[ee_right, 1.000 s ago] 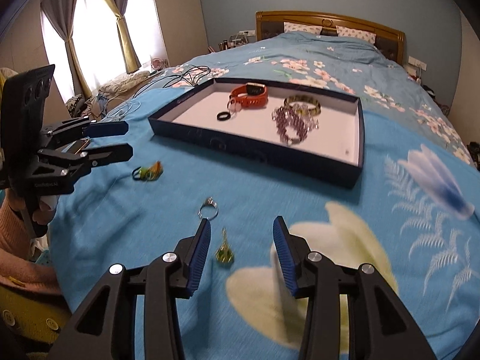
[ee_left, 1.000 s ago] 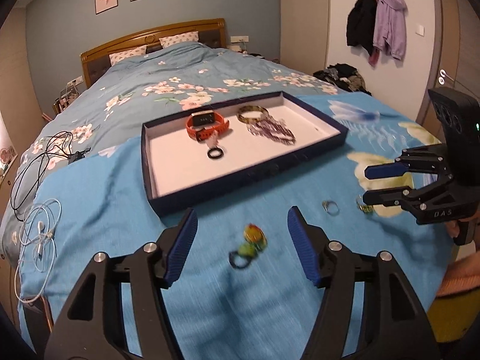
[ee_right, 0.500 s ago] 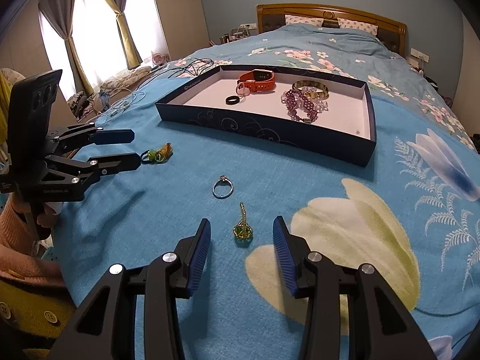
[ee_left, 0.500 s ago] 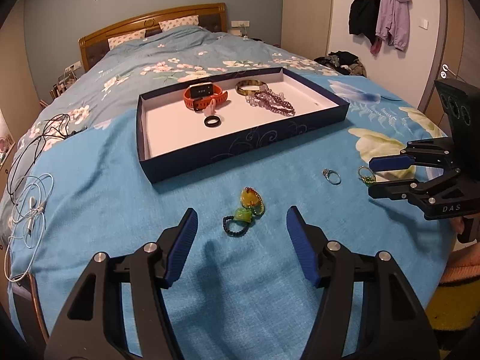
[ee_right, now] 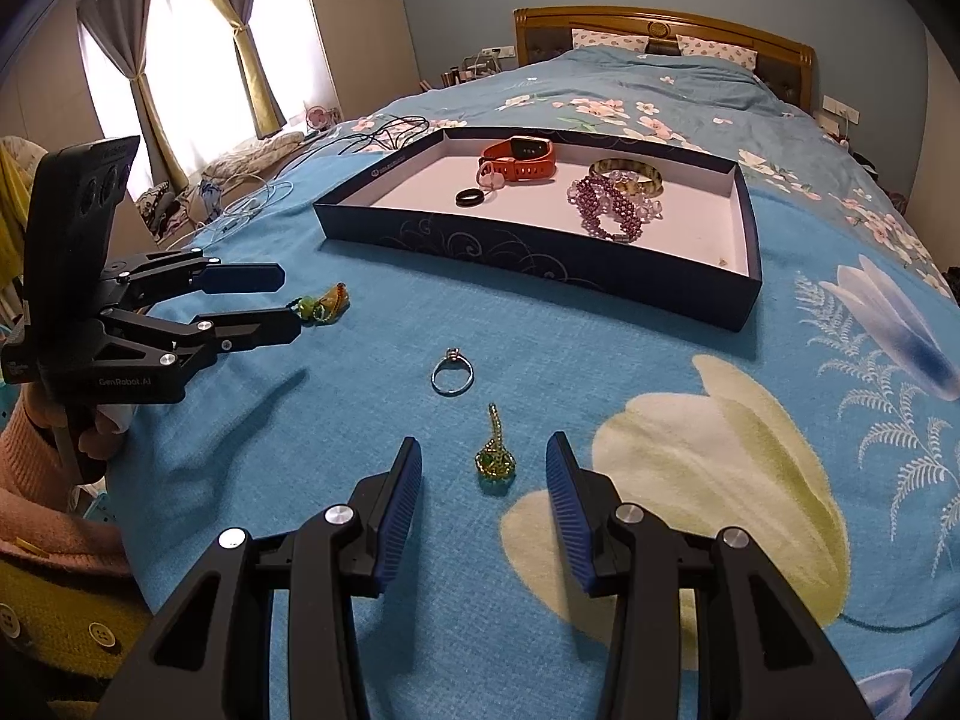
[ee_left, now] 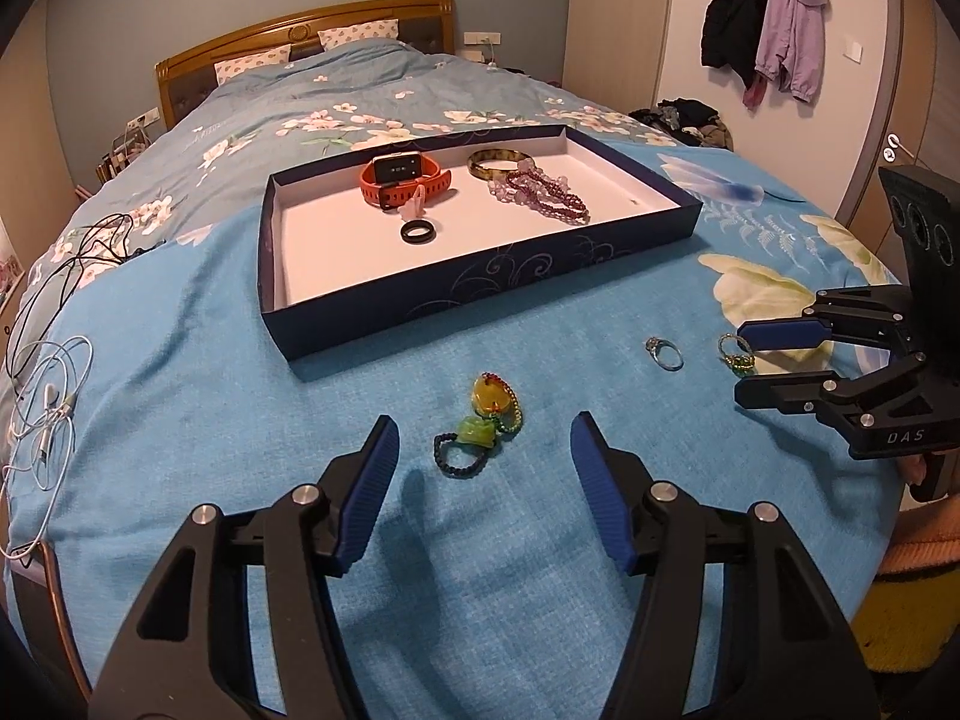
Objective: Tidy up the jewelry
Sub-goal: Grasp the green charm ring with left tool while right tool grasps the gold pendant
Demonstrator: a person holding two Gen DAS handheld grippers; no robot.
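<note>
A dark blue tray (ee_left: pixel 480 294) (ee_right: pixel 540 261) lies on the bed and holds an orange watch (ee_left: pixel 403 179), a black ring (ee_left: pixel 416 233), a bangle (ee_left: pixel 498 162) and purple beads (ee_left: pixel 543 192). My left gripper (ee_left: pixel 483 450) (ee_right: pixel 288 300) is open, just short of a yellow-green bead charm (ee_left: pixel 483 423) (ee_right: pixel 321 303). My right gripper (ee_right: pixel 483 468) (ee_left: pixel 744 363) is open around a small green beaded pendant (ee_right: pixel 495 456) (ee_left: pixel 738 357). A silver ring (ee_right: pixel 452 373) (ee_left: pixel 663 353) lies between the two grippers.
The blue floral bedspread (ee_left: pixel 180 390) covers the bed. White and black cables (ee_left: pixel 48 396) lie at its left edge. The wooden headboard (ee_left: pixel 300 36) is at the far end. Coats (ee_left: pixel 762 30) hang on the right wall.
Both grippers have drawn closer to the bedspread. The charm now sits nearer my left fingertips and the pendant now lies between my right fingers. Both stay open.
</note>
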